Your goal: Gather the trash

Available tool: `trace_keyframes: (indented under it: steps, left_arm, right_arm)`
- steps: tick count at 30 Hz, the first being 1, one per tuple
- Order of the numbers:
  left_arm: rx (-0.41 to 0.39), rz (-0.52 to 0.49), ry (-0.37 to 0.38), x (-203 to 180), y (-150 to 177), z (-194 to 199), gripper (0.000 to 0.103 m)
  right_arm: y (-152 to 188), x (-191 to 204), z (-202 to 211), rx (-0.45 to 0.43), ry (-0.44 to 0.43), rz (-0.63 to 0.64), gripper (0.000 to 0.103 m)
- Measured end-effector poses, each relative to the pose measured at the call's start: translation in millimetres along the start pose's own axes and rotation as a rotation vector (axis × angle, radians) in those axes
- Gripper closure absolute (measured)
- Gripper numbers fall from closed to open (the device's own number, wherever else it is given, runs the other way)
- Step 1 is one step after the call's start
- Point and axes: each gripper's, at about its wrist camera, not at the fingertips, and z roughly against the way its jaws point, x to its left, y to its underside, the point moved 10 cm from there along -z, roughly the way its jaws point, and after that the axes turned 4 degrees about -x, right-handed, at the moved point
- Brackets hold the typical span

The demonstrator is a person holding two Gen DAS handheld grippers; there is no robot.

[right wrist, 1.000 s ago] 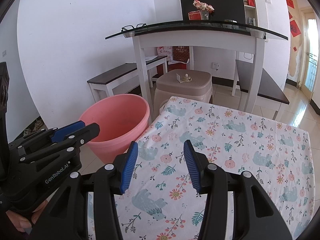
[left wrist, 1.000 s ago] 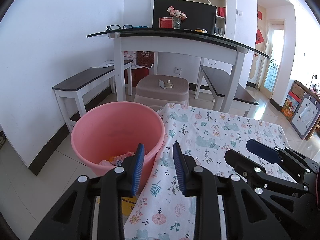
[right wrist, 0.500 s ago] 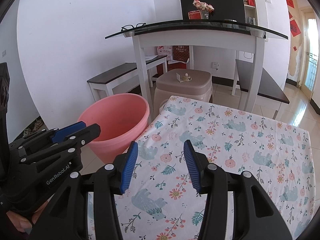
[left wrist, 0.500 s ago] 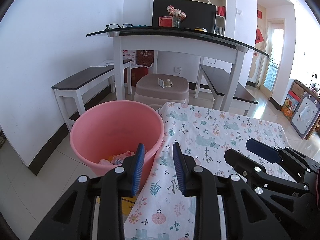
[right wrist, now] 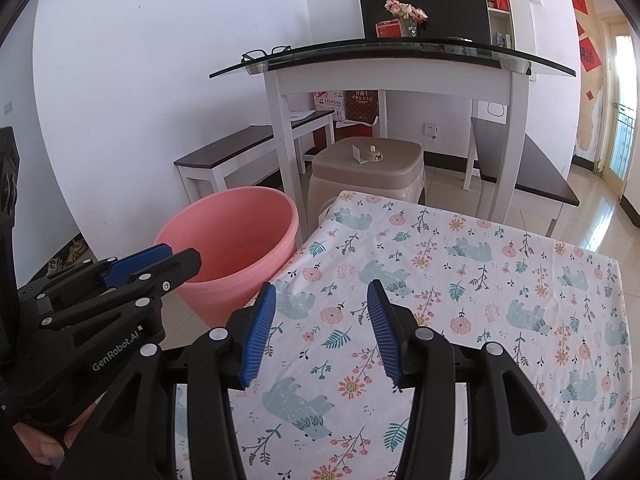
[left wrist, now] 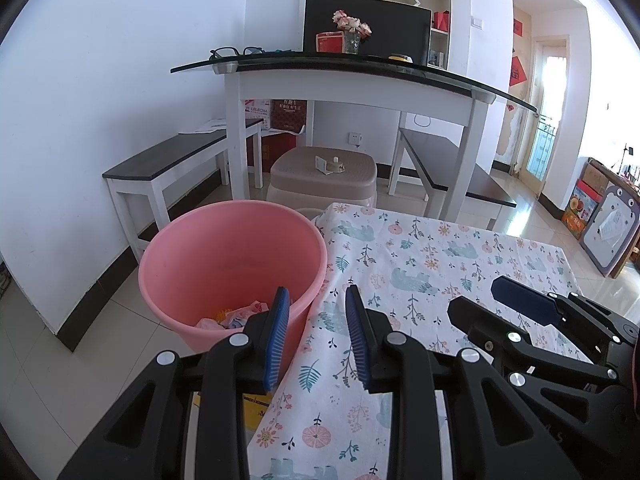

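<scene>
The trash (left wrist: 236,316), crumpled pink and pale scraps with a bit of orange, lies in the bottom of the pink bucket (left wrist: 192,256), which stands on the floor tiles just beside the left edge of the tabletop (left wrist: 420,264). Only the left wrist view looks down into the bucket far enough to show it; from the right wrist view the bucket's (right wrist: 240,220) inner wall shows but the bottom is hidden behind the left gripper (right wrist: 176,258). The left gripper (left wrist: 316,338) hangs over the tabletop's left edge, released, blue pads apart with nothing between them. The right gripper (right wrist: 320,334) is over the near part of the tabletop (right wrist: 500,280), also released and empty, its pads set wider. The left view shows the right gripper (left wrist: 512,300) from the side; the right view alone shows a hand (right wrist: 44,440) under the left gripper. The tabletop wears a white cloth printed with bears, flowers and leaves. Beyond its far edge stand a beige stool (left wrist: 324,172), a white glass-topped table (left wrist: 352,76) with flowers (left wrist: 352,24) and glasses (left wrist: 236,52), and two dark benches (left wrist: 176,156) along white walls.
</scene>
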Motion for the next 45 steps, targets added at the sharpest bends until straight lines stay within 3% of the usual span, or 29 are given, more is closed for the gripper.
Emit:
trace_keyframes:
  steps: [45]
  left_arm:
    - [0.027, -0.013, -0.004, -0.1, -0.2, -12.3, 0.074]
  right_arm:
    - [7.3, -0.2, -7.2, 0.012, -0.007, -0.003, 0.055]
